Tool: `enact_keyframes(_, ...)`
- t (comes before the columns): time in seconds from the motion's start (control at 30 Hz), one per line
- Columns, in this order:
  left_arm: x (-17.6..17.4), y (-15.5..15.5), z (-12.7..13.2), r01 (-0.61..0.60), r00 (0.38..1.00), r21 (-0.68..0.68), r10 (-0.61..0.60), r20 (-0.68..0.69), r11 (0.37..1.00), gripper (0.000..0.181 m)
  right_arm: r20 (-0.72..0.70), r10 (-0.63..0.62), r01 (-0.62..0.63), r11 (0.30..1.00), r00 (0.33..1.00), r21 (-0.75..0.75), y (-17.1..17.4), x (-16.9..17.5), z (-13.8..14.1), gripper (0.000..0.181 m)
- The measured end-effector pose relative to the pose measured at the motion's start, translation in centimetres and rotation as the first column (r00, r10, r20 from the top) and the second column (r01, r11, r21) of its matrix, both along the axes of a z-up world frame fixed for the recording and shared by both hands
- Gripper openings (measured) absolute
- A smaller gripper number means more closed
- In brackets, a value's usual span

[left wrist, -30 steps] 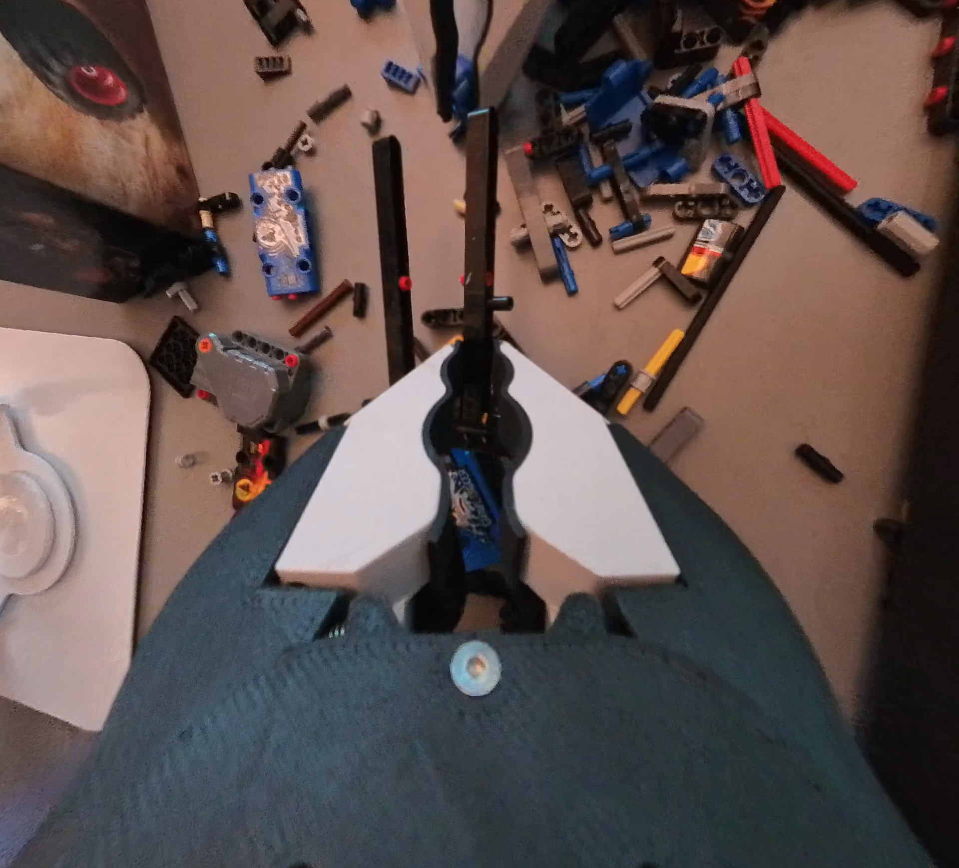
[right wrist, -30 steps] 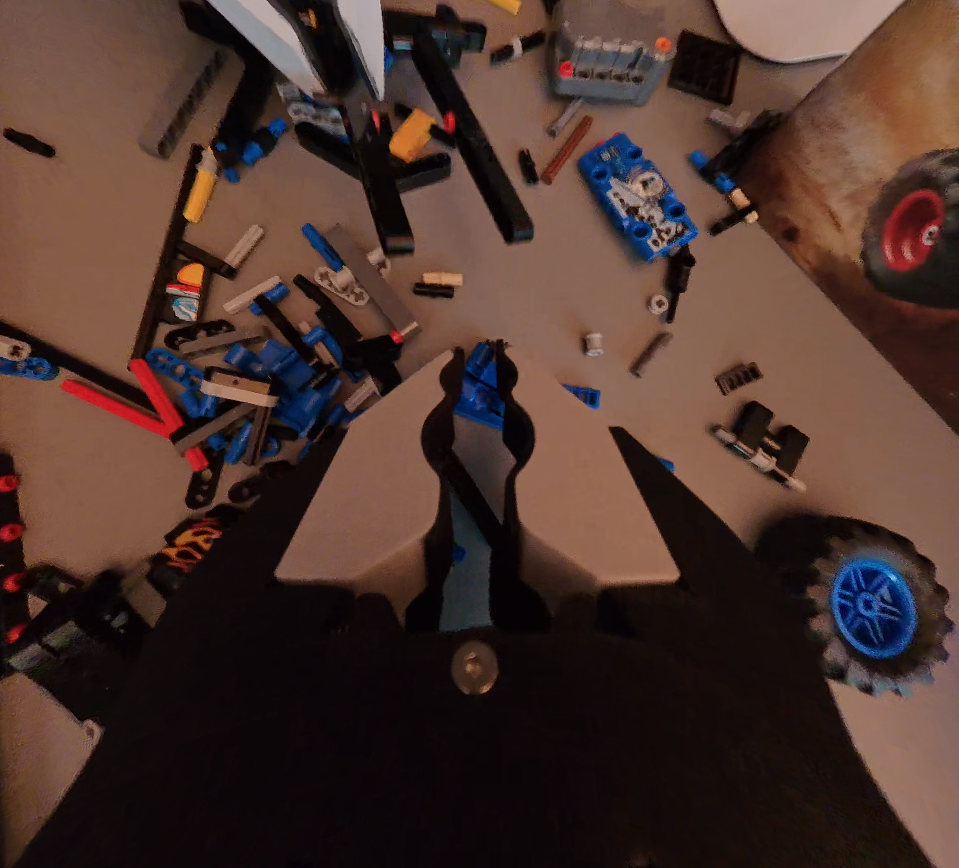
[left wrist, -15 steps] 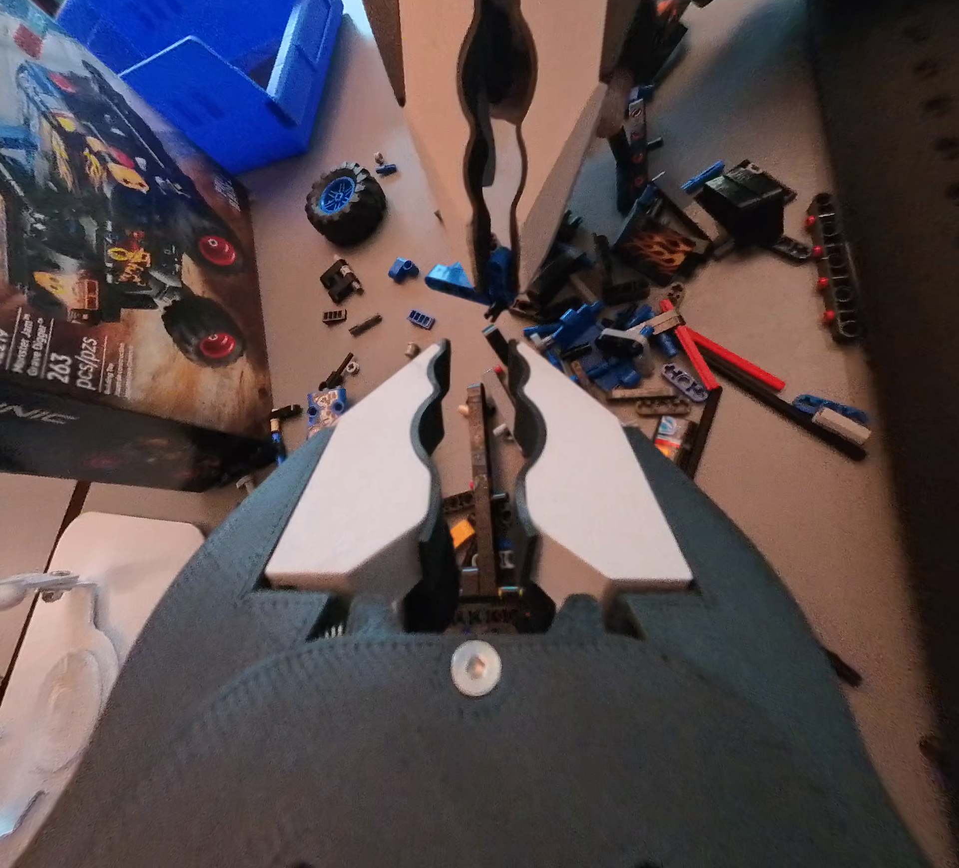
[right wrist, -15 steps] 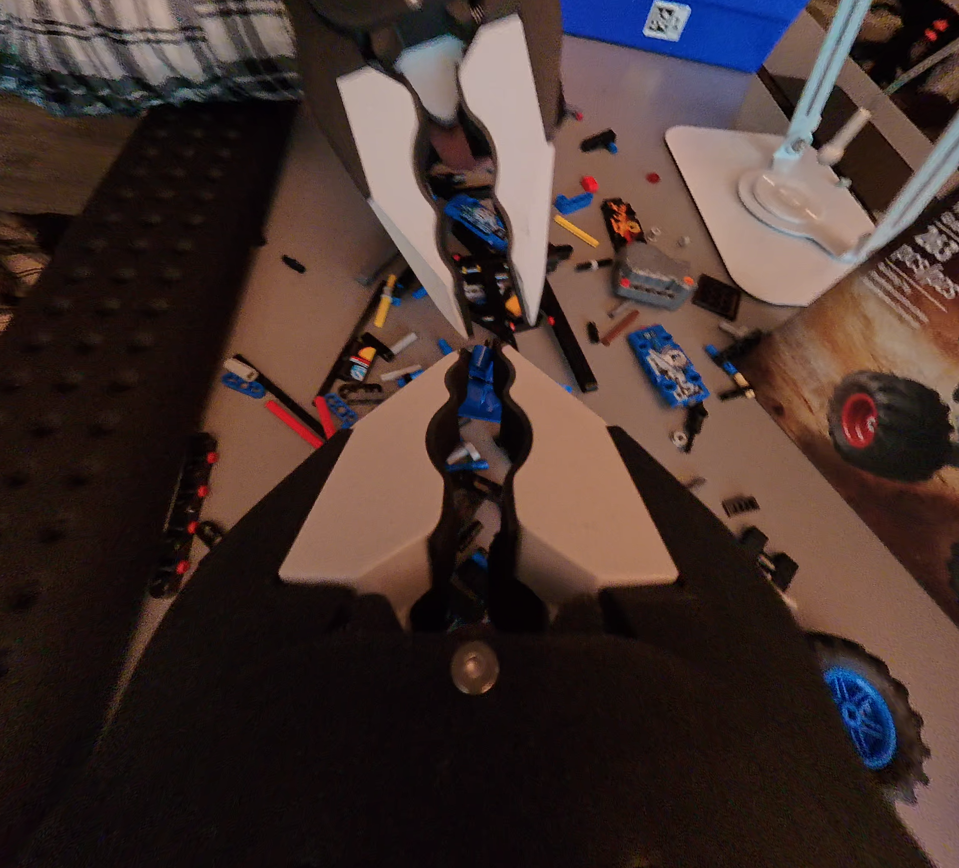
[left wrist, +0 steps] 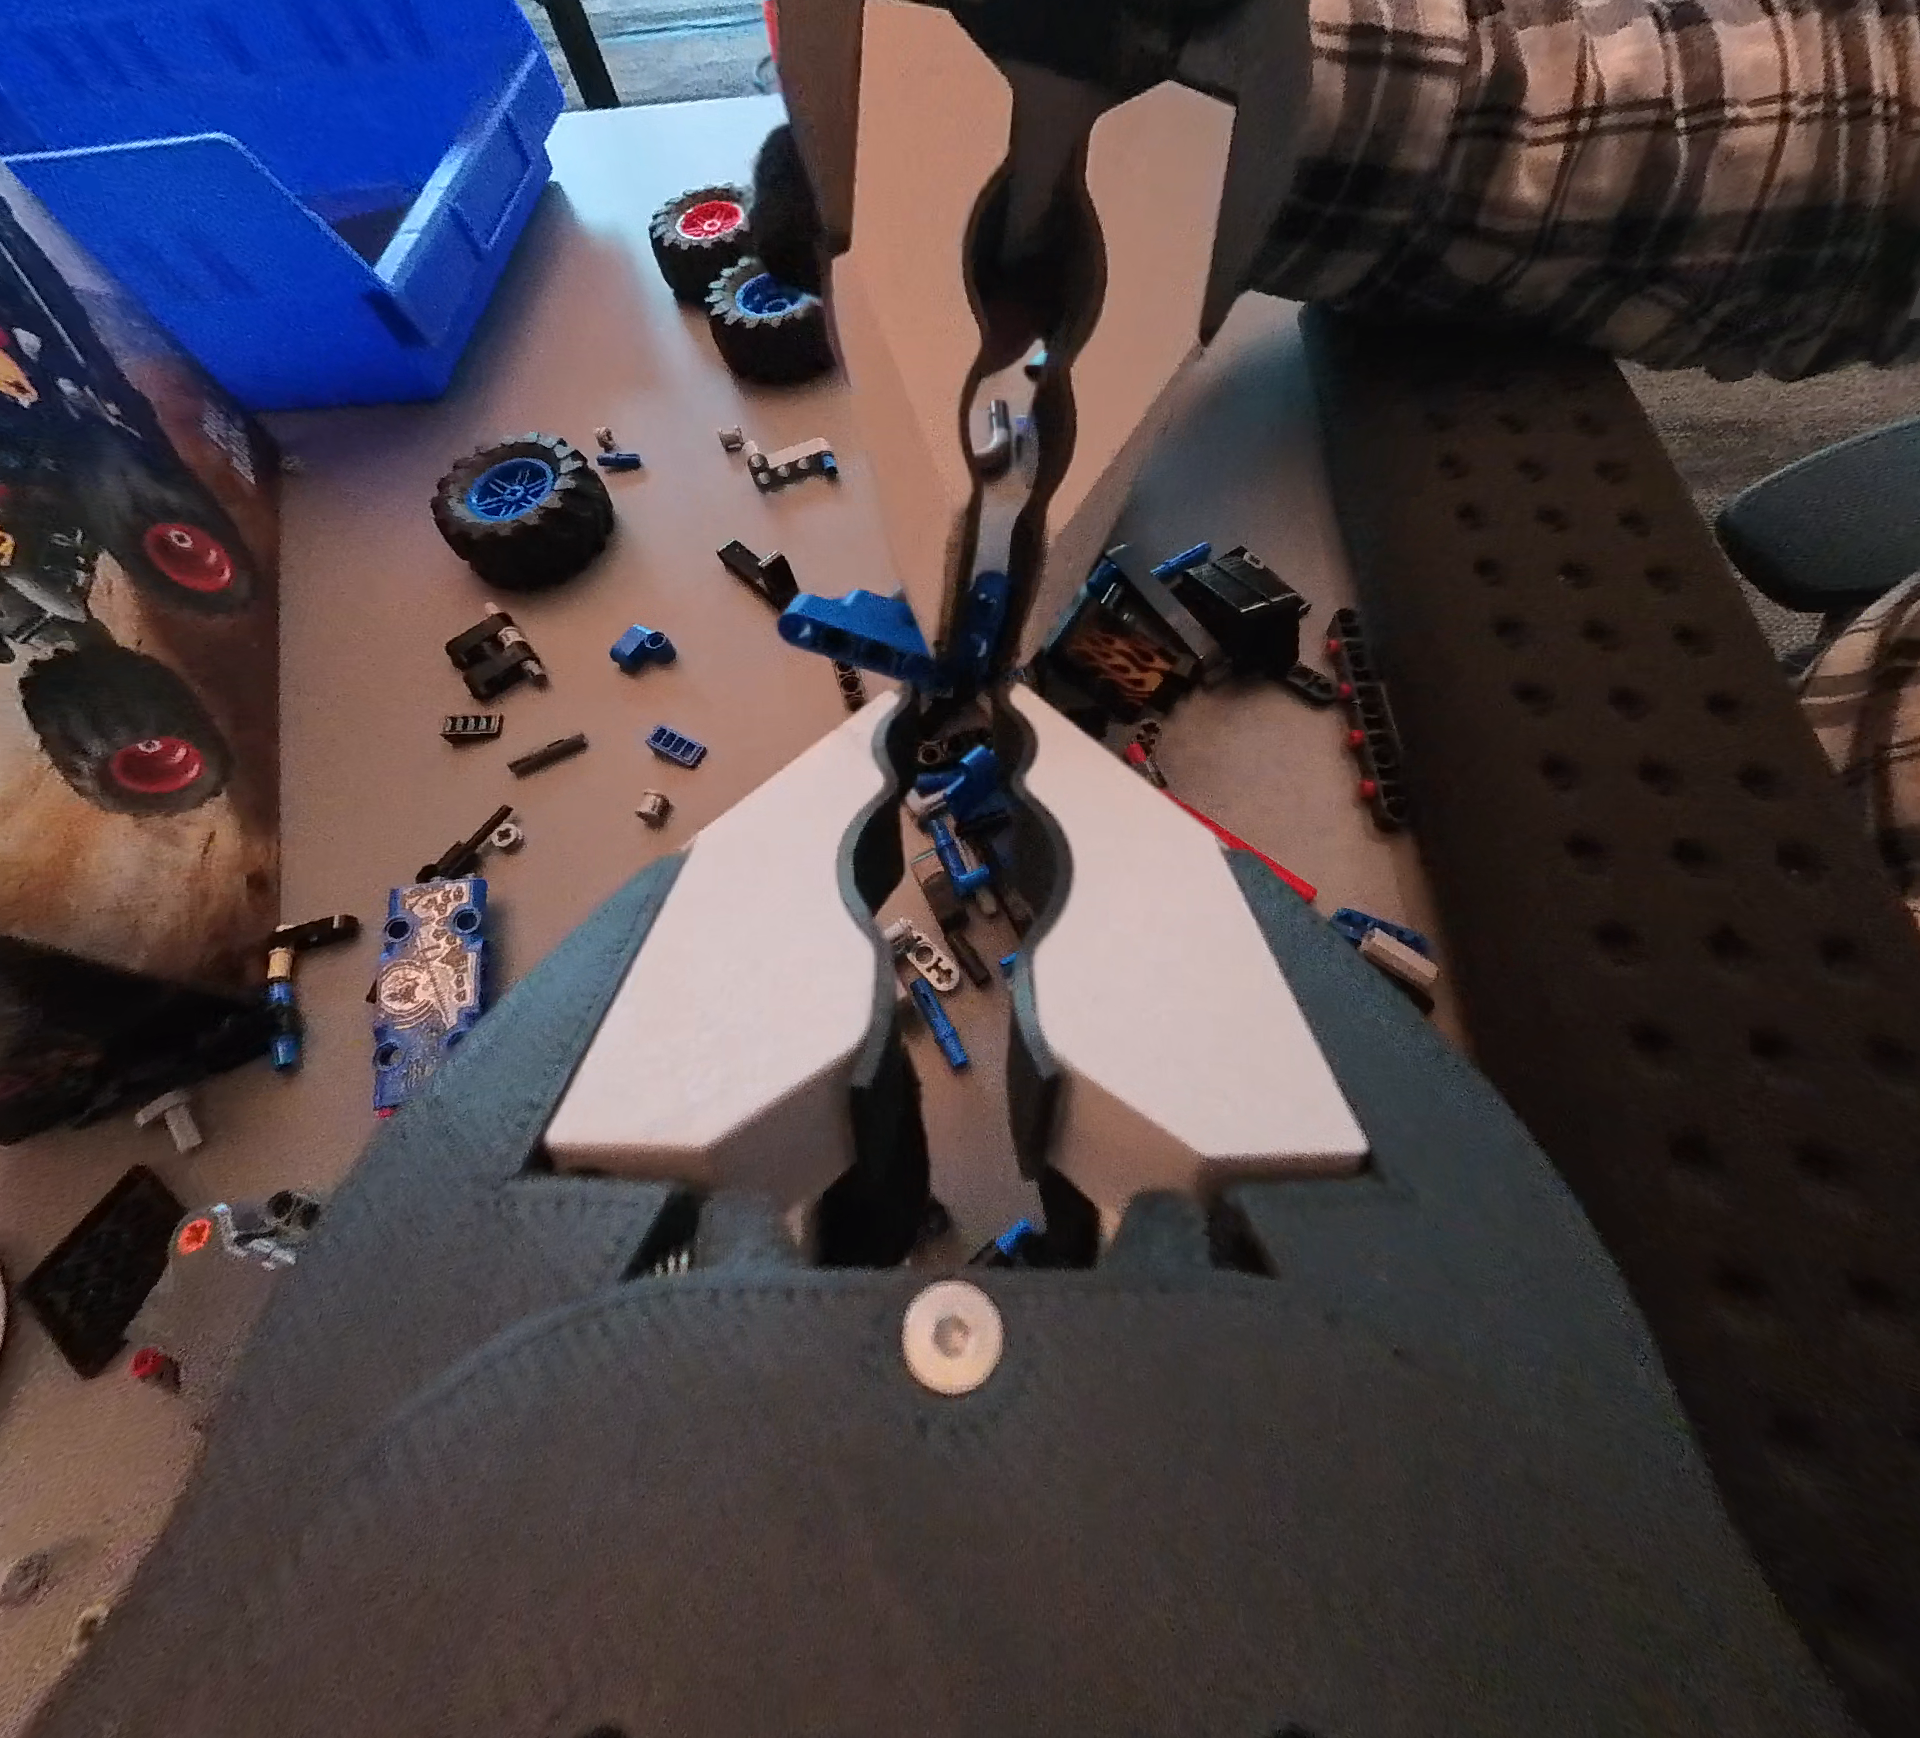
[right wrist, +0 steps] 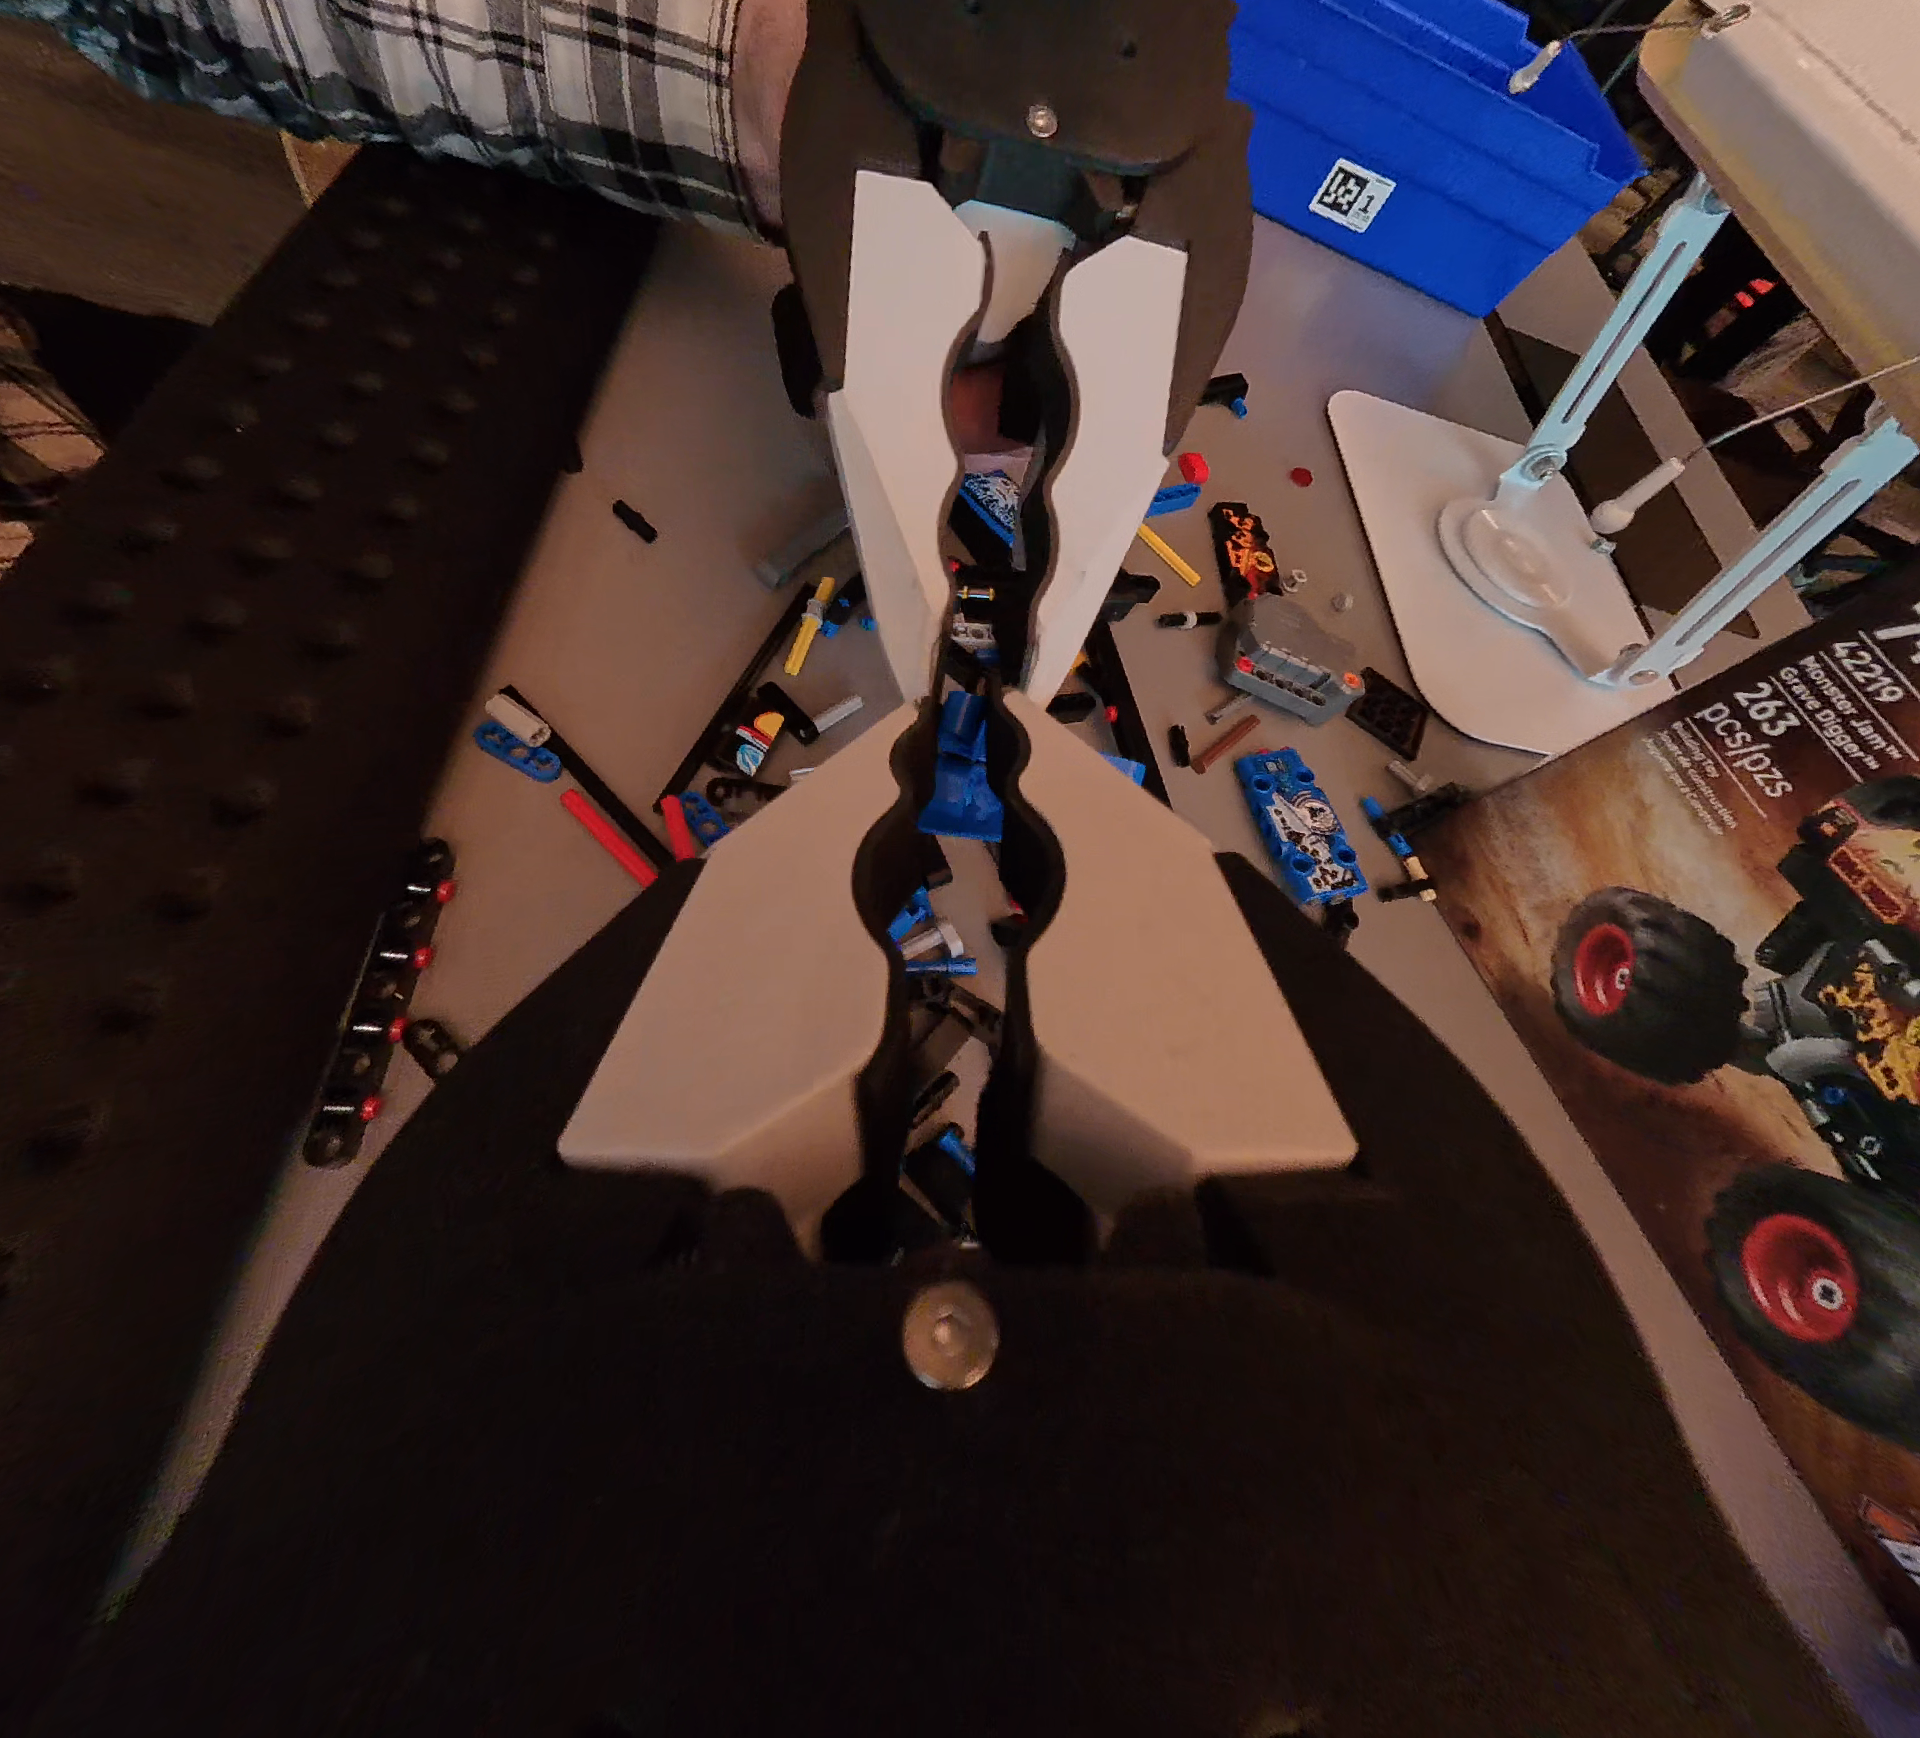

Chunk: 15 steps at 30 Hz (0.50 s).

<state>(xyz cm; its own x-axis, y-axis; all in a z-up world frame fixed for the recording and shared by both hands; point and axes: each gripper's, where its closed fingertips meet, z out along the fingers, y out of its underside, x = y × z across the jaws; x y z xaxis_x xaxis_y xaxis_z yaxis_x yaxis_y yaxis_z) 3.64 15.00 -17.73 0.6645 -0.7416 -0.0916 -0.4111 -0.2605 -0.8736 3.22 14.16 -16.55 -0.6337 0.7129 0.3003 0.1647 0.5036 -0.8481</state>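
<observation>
While loose plastic building pieces lay strewn over the grey table (left wrist: 665, 161), the right claw (right wrist: 961, 712) stayed clenched on a blue angled plastic piece (left wrist: 868, 634), tip to tip with the released, empty left claw (left wrist: 956, 701)

Both wrist cameras look steeply down from close above the blue angled piece (left wrist: 868, 634) (right wrist: 961, 779), from opposite sides, facing each other; they share the brick pile around it.

Grey table (left wrist: 665, 161) strewn with toy bricks (left wrist: 644, 649), wheels (left wrist: 525, 509), seemingly a box (right wrist: 1704, 940).
</observation>
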Motion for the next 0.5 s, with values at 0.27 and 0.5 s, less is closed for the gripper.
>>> enact_keyframes(0.27, 0.1, -0.1, 1.0, 0.008, 0.996, 0.006, -0.009, 0.085, 1.0, 0.0, -0.049, -0.027, 0.028, 0.999, 0.998, 0.032, 0.1, 0.2, 0.9, 0.005)
enact_keyframes(0.5, 0.0, 0.0, 1.3, 0.0, 0.99, -0.016, 0.002, 0.143, 1.0, 0.001, -0.074, -0.06, 0.065, 0.996, 0.995, 0.063, 0.3, 0.0, 1.2, 0.006)
